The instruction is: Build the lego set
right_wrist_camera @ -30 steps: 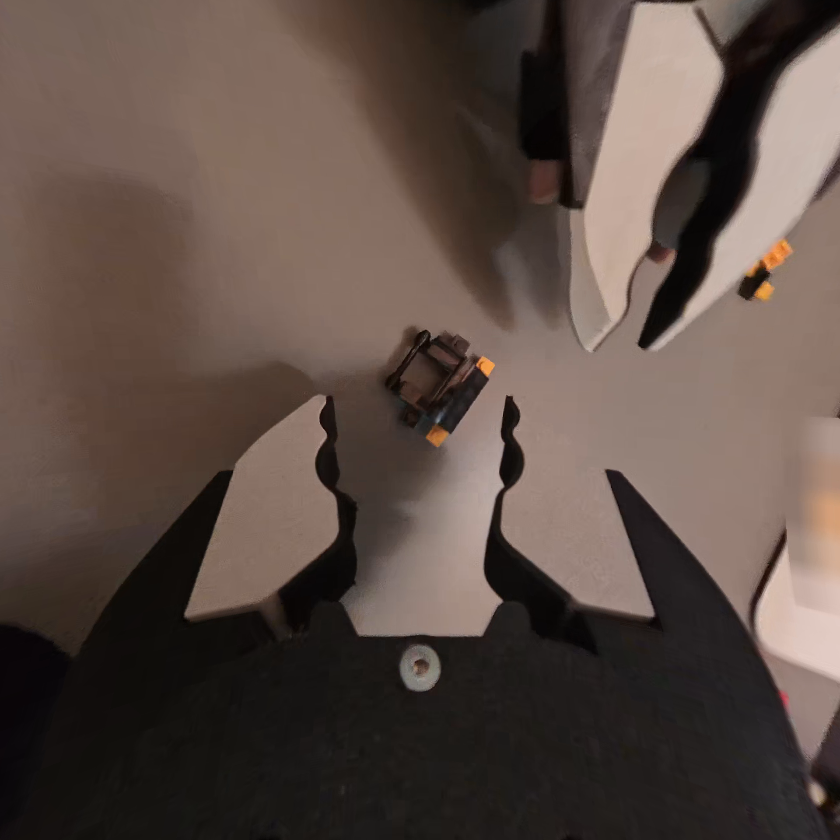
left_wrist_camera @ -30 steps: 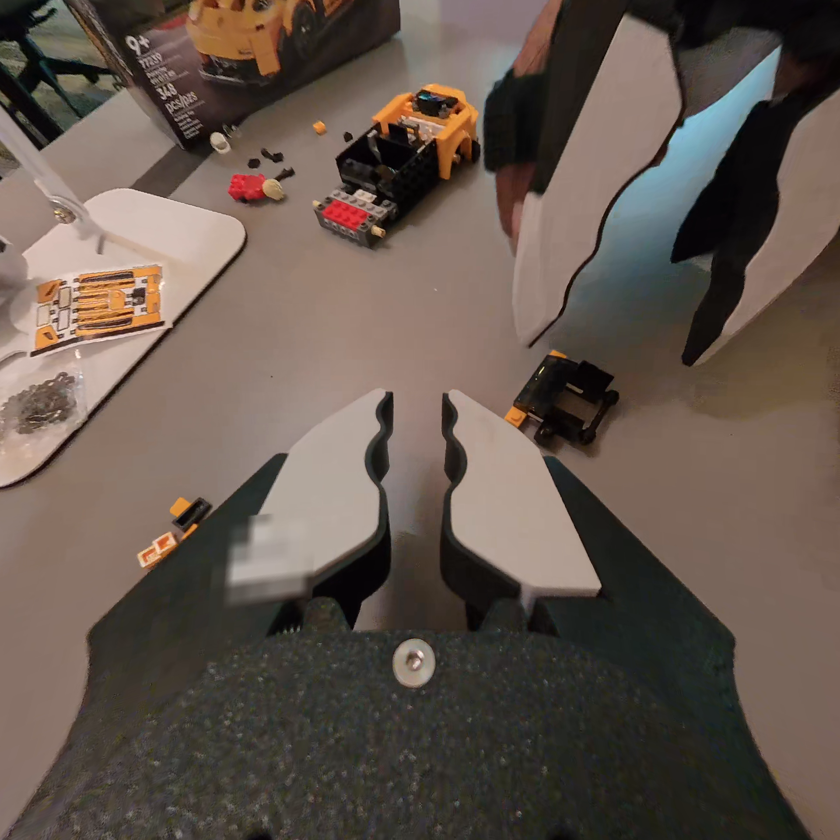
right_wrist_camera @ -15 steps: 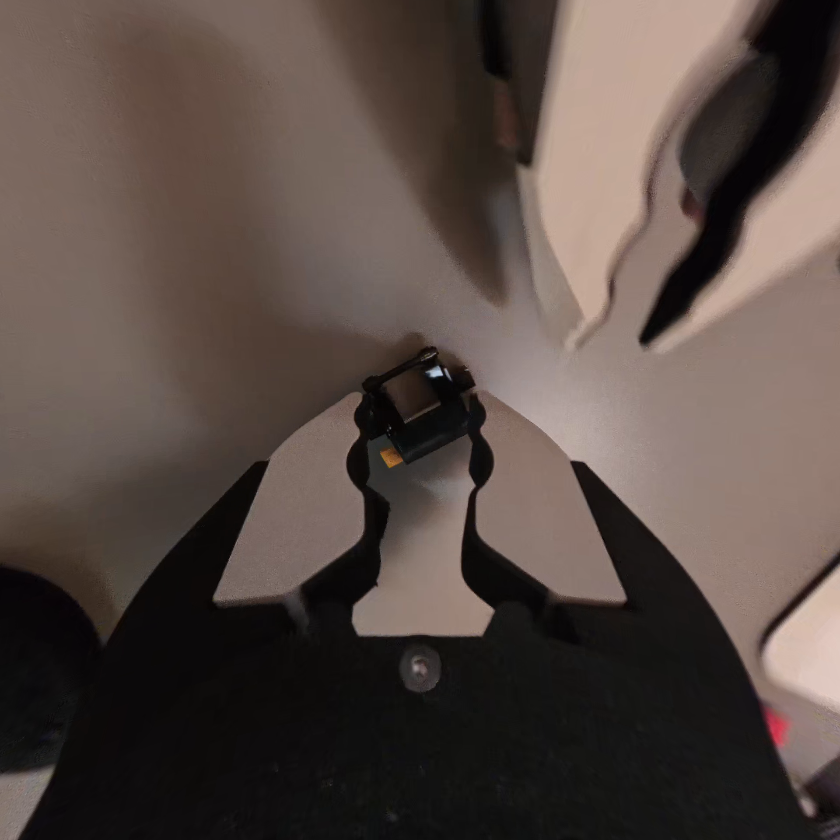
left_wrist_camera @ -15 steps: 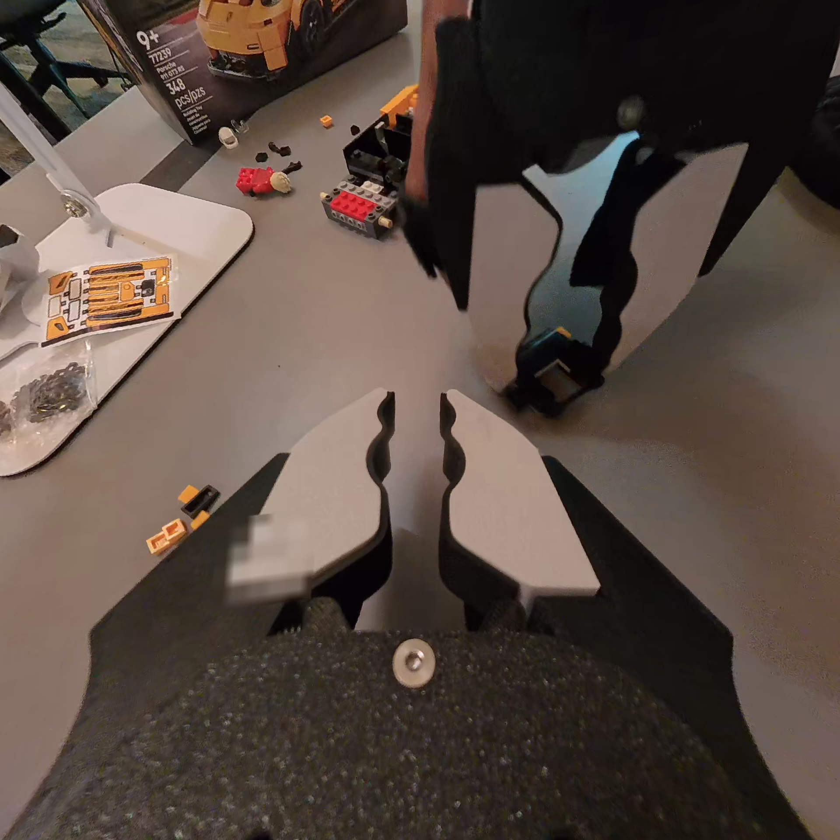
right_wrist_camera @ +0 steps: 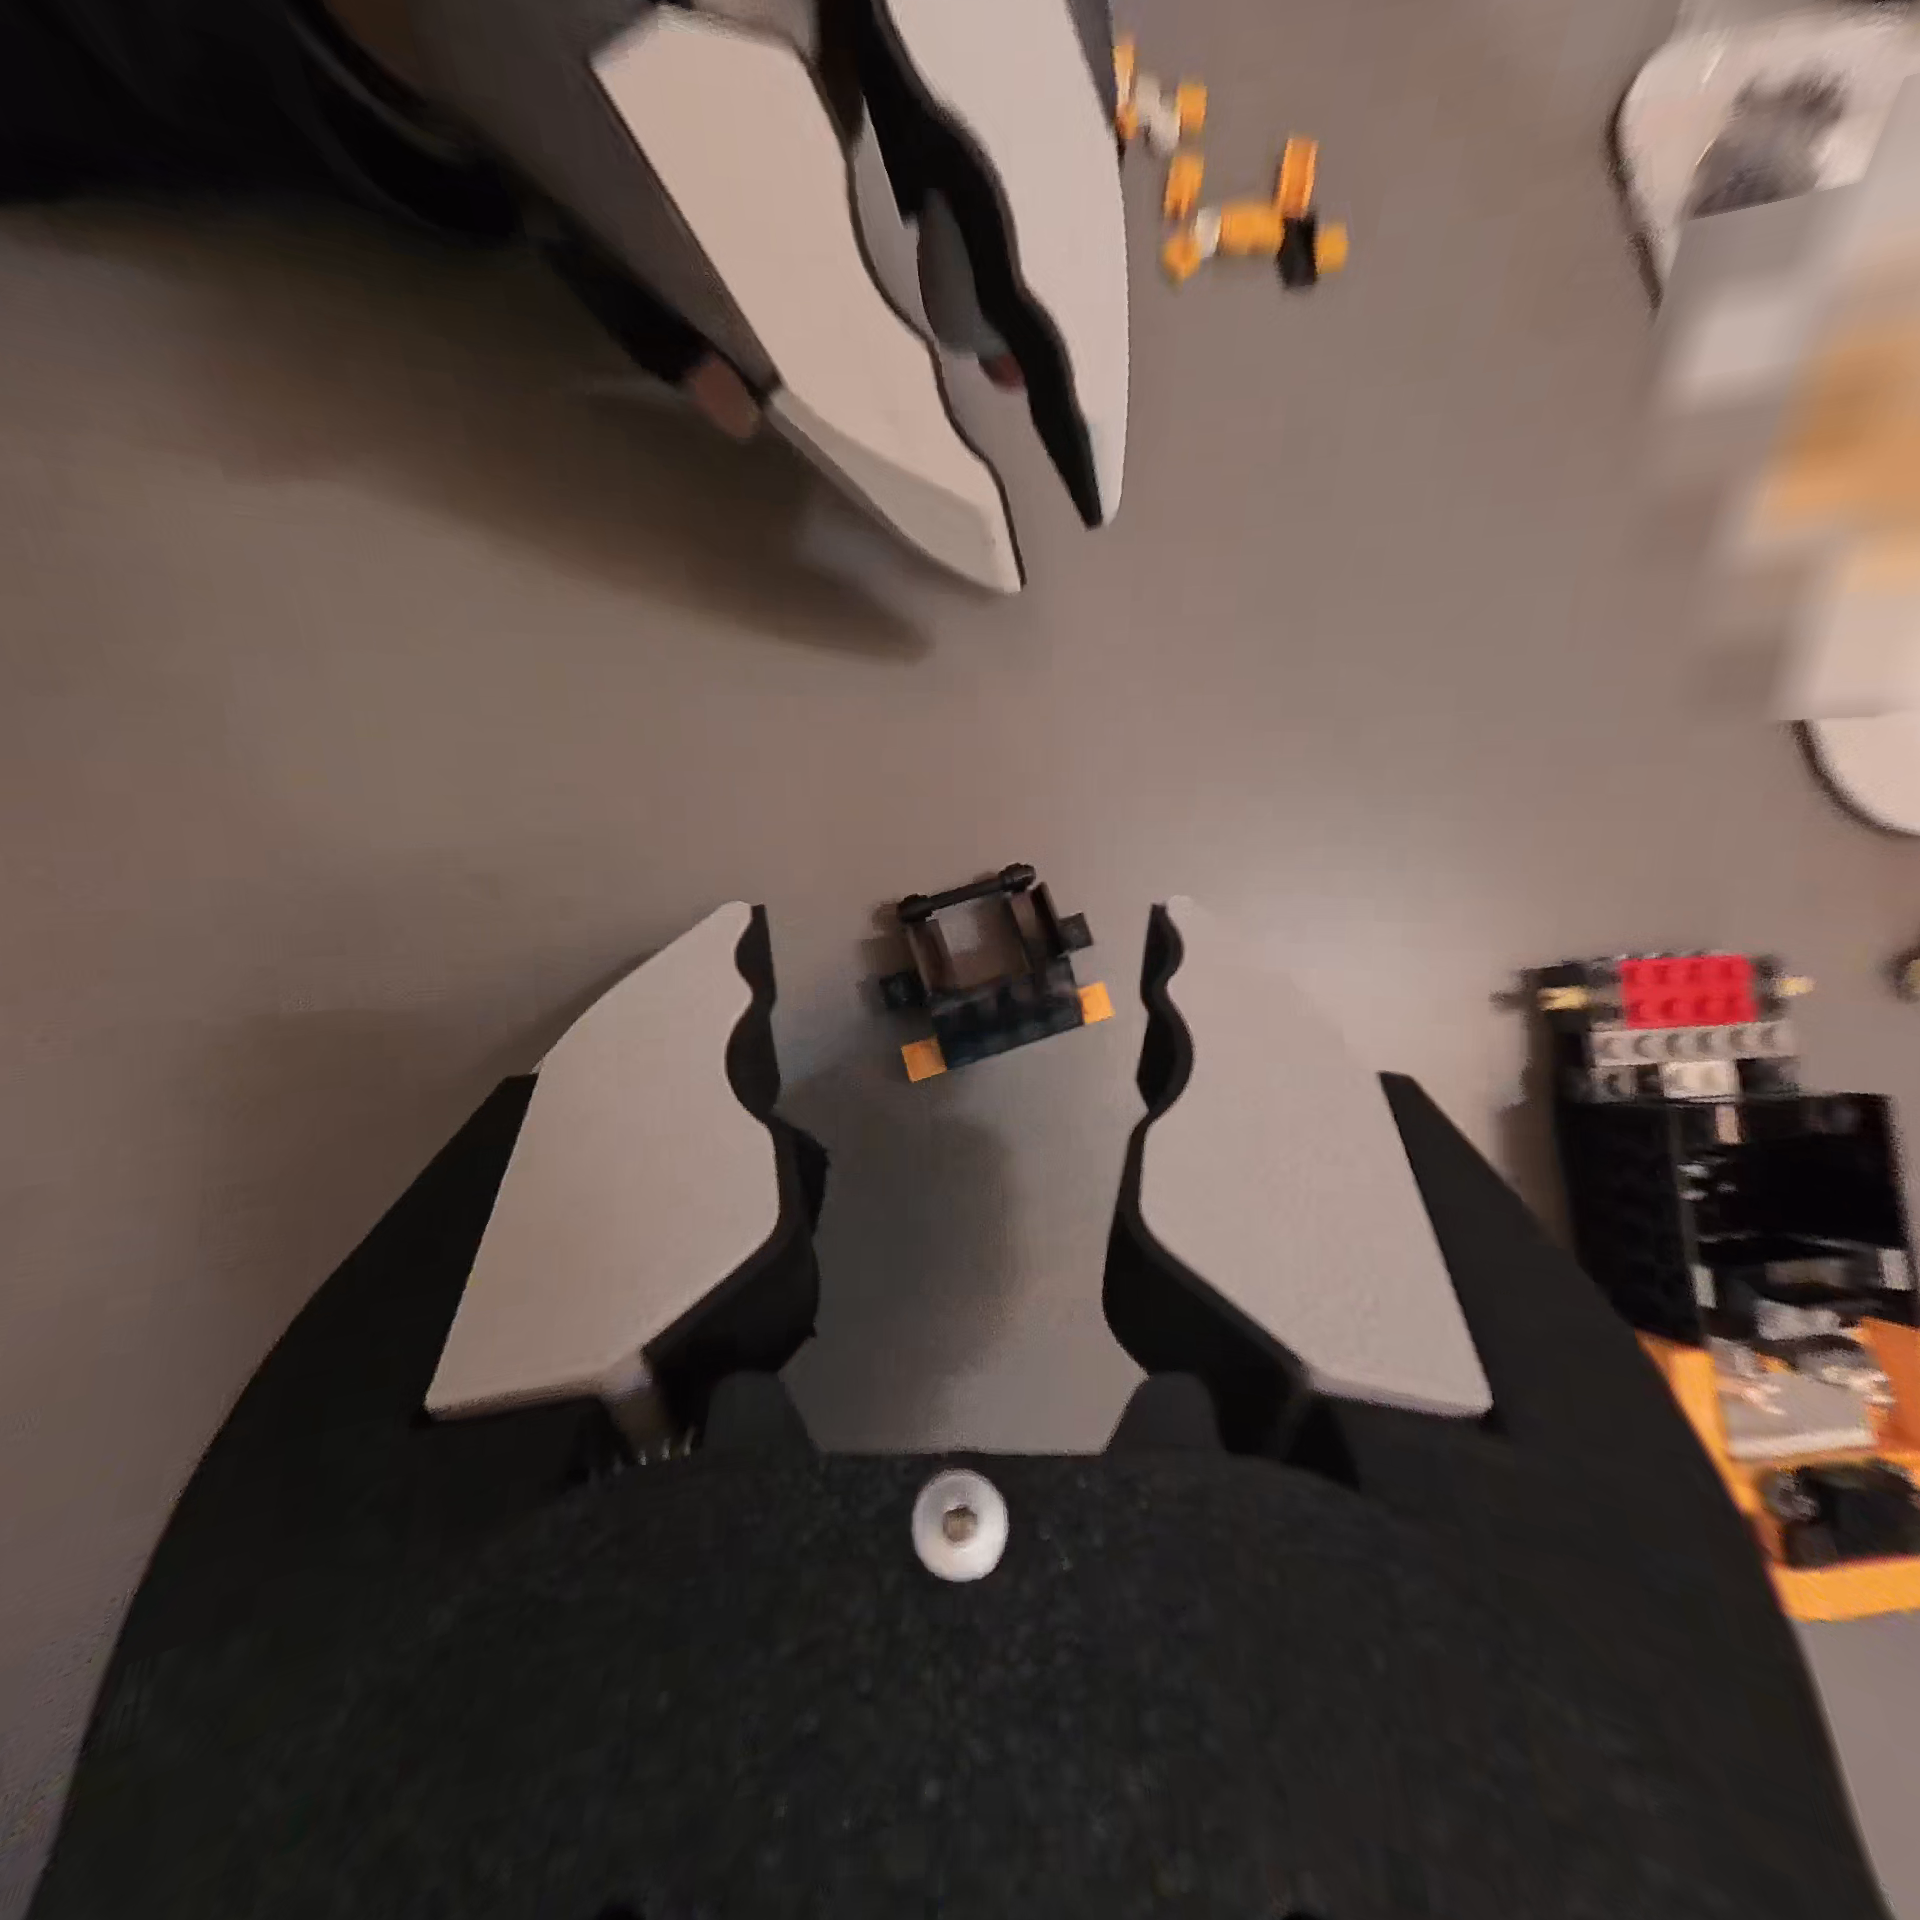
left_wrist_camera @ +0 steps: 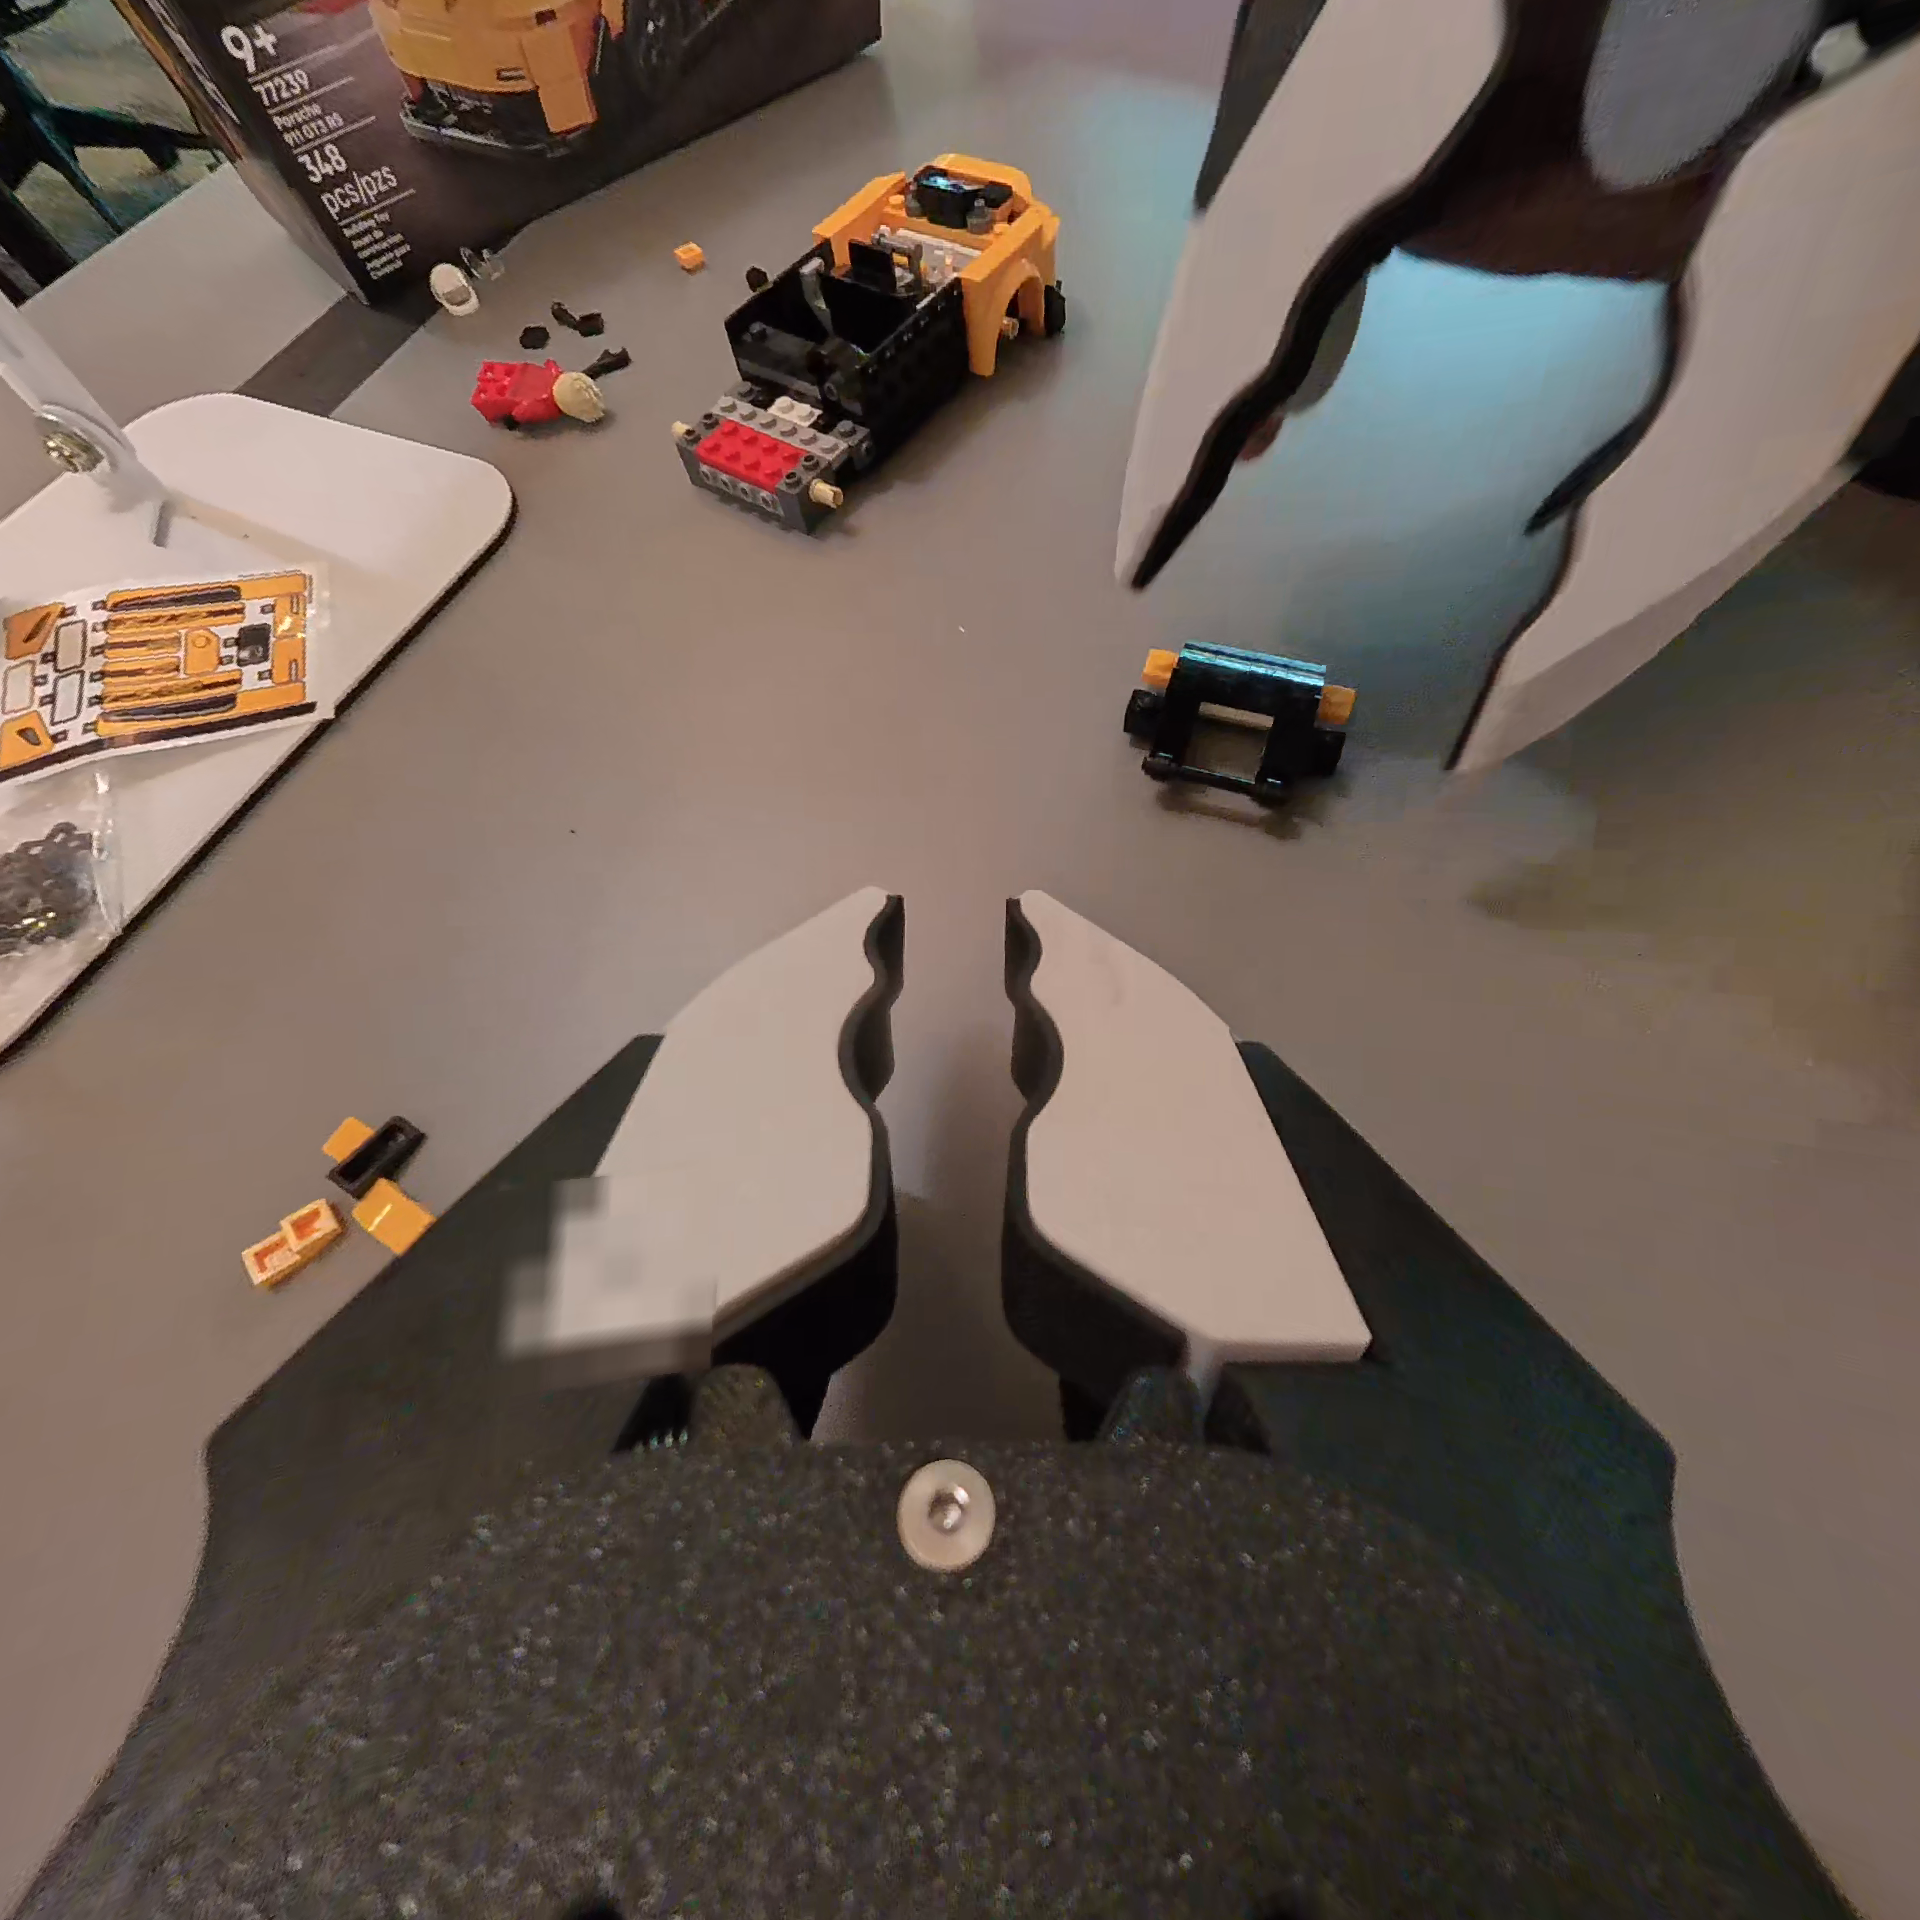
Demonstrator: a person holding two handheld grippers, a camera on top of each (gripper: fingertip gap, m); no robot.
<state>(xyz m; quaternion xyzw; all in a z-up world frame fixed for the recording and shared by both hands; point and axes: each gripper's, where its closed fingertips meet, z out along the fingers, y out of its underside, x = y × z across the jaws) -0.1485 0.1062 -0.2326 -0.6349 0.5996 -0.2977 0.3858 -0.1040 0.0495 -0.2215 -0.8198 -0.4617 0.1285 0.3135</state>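
Presently the left gripper hangs low over the grey table with its jaws nearly together, only a narrow gap left between the tips, and nothing held in them. Ahead of it and to its right, a small black sub-assembly with orange end pieces lies flat on the table, free of both tools. The right gripper hangs above that piece with its jaws spread wide and empty; in the right wrist view the same sub-assembly sits on the table between the two fingertips, touching neither, and the gripper's own midpoint falls over its bar end. The left gripper appears there farther off, blurred, tips close together. A part-built car chassis, black with orange rear bodywork and a red plate at its near end, stands well beyond the sub-assembly, and the set's box stands behind it at the table's far edge. Loose pieces noted: a red piece with a tan piece touching it near the box, several small black bits, and a cluster of orange and black parts just left of the left gripper. A white board on the left carries an orange sticker sheet and a clear bag of dark parts.
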